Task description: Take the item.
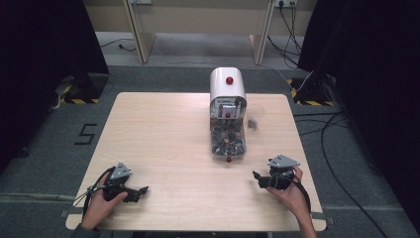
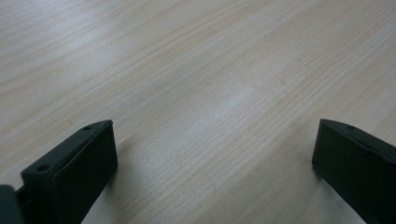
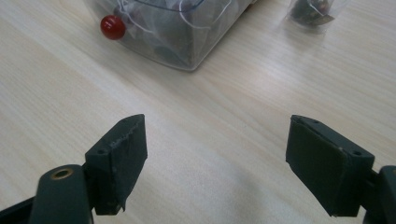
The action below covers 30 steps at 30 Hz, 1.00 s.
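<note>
Both grippers, left and right, rest on the table with jaws spread wide, nothing held, dispenser beyond.

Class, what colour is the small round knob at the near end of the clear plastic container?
Red; the small round knob shows best in the right gripper view.
</note>
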Each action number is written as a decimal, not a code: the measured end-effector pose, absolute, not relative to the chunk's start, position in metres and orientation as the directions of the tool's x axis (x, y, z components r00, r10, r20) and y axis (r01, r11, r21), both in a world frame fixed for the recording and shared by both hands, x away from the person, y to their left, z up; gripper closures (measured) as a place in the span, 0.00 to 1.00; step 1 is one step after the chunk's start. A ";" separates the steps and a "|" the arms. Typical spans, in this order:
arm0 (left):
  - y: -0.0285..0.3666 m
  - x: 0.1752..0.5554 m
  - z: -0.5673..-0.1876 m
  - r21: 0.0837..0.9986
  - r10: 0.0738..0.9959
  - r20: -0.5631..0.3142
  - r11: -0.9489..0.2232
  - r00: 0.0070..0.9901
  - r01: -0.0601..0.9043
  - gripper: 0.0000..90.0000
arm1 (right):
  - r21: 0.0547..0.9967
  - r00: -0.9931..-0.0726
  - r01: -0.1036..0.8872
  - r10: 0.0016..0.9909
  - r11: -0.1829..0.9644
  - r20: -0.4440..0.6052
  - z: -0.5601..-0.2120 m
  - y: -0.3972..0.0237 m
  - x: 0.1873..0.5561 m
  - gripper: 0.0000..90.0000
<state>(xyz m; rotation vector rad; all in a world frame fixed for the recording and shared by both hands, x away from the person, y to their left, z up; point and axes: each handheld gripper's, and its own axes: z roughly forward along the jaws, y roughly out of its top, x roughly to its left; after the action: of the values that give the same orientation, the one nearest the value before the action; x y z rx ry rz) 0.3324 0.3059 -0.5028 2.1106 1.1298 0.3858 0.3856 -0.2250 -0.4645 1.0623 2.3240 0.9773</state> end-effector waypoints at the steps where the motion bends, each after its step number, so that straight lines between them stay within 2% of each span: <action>1: 0.306 0.332 -0.503 0.702 0.816 -0.063 -0.373 0.575 0.607 0.00 | 0.735 -0.627 0.495 0.776 0.463 -0.066 -0.464 -0.225 0.384 0.24; 30: 0.306 0.332 -0.503 0.702 0.816 -0.063 -0.373 0.575 0.607 0.00 | 0.755 -0.618 0.481 0.784 0.445 -0.068 -0.472 -0.235 0.346 0.25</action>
<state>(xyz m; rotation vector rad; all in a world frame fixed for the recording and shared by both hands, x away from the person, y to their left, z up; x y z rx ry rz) 0.3324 0.3059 -0.5028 2.1105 1.1299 0.3857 0.3456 -0.2352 -0.4719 1.0677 2.2910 1.0036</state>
